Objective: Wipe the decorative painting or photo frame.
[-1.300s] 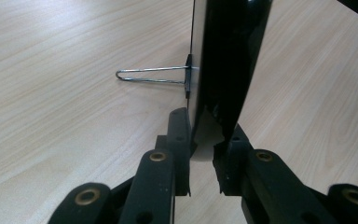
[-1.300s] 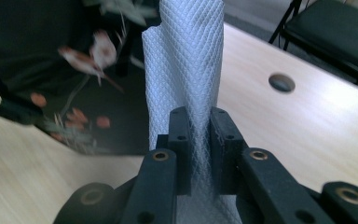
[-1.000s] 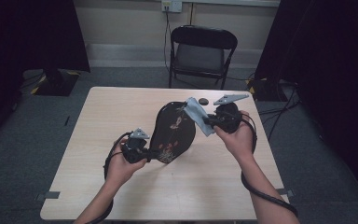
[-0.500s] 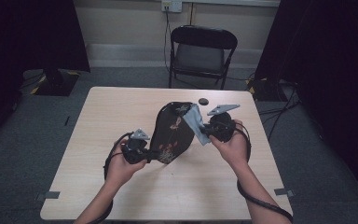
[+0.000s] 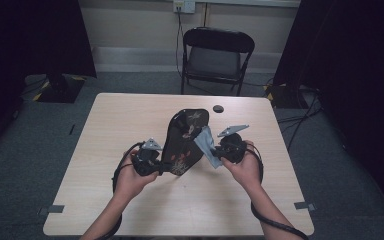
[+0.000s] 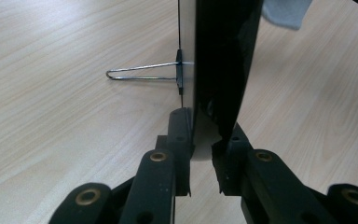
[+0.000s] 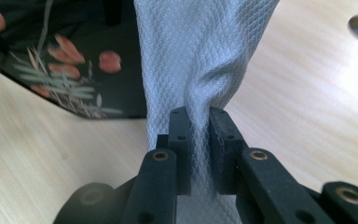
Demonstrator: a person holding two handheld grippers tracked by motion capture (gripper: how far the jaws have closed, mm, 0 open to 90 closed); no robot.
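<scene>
High view, from left to right: the left gripper (image 5: 156,162) sits at the near-left edge of a black lacquered tray (image 5: 185,140) painted with red flowers and pale grasses, its jaws pinched on the tray's rim; the tray stands tilted up off the wooden table (image 5: 115,125), its far end toward a small dark round object (image 5: 218,108) lying on the tabletop; just right of the tray a grey cloth (image 5: 207,146) rests against the painted face, clamped in the right gripper (image 5: 219,152), whose hand (image 5: 245,167) comes in from below; a black folding chair (image 5: 215,60) stands beyond the table; left gripper view: the jaws squeeze the tray edge-on, a wire stand (image 6: 142,73) juts from its back on the left, and a corner of the cloth (image 6: 284,11) shows at the top right; right gripper view: the jaws are pressed together on a bunched fold of the diamond-weave cloth (image 7: 200,56), which hangs over the flowered tray (image 7: 65,60) at left
</scene>
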